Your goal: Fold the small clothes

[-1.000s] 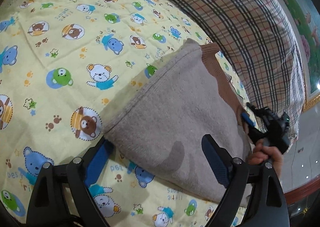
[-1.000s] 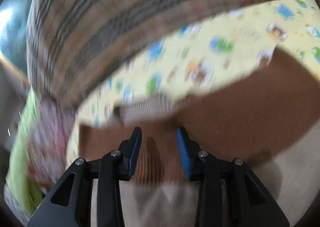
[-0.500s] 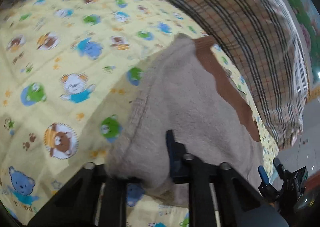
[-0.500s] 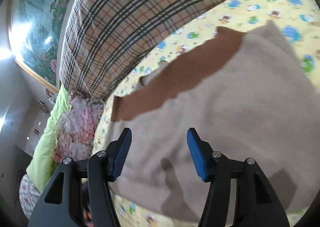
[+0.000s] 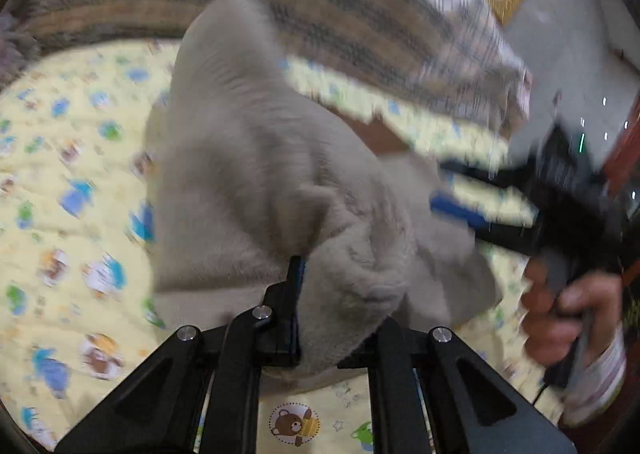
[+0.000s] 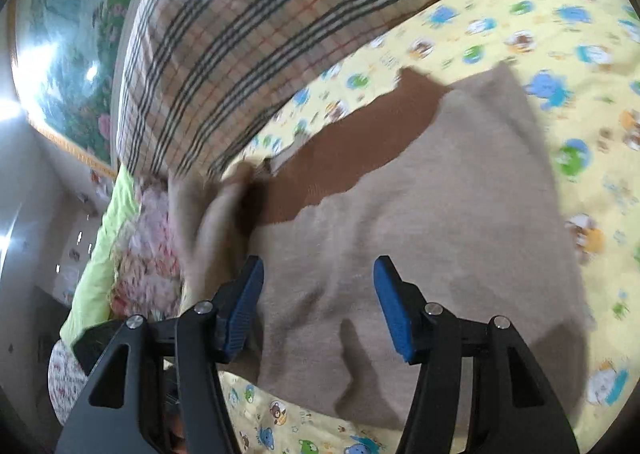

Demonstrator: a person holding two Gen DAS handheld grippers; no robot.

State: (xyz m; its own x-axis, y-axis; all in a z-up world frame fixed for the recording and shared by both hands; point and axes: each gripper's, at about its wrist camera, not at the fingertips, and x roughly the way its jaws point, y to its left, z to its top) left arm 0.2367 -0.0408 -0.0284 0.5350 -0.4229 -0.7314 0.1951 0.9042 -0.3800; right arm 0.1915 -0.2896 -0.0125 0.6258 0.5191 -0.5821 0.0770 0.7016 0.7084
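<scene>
Left gripper [image 5: 316,294]: black frame, blue pads; jaws clamped on a bunched fold of the beige garment [image 5: 248,181], fabric spilling over the right finger and hiding it. View motion-blurred.

Right gripper [image 6: 318,310]: black frame, blue ribbed pads [image 6: 390,310]; jaws apart, hovering over the near part of the garment, nothing between them. Whether the pads touch the cloth cannot be told. Seen also from the left wrist view, at the garment's right side [image 5: 472,209], gripped by the person's right hand [image 5: 568,318] in a striped cuff.

Beige garment [image 6: 432,205]: small fleecy knit piece, lying on the bed. One edge is lifted and drawn up by the left gripper; the rest lies spread flat. Brown band [image 6: 360,149] runs along its far edge, toward the plaid pillow.

Bedsheet [image 6: 592,65]: yellow, printed with cartoon bears and animals in blue, green and brown; carries the garment, showing around it on near, right and far sides.

Plaid pillow [image 6: 248,41]: tan with dark and red check lines, at the far edge of the bed, just beyond the brown band.

Floral cloth [image 6: 148,254] and green cloth [image 6: 100,250]: at the left edge of the right wrist view, beside the pillow.

Landscape painting [image 6: 76,45]: on the wall behind, gold-edged frame.
</scene>
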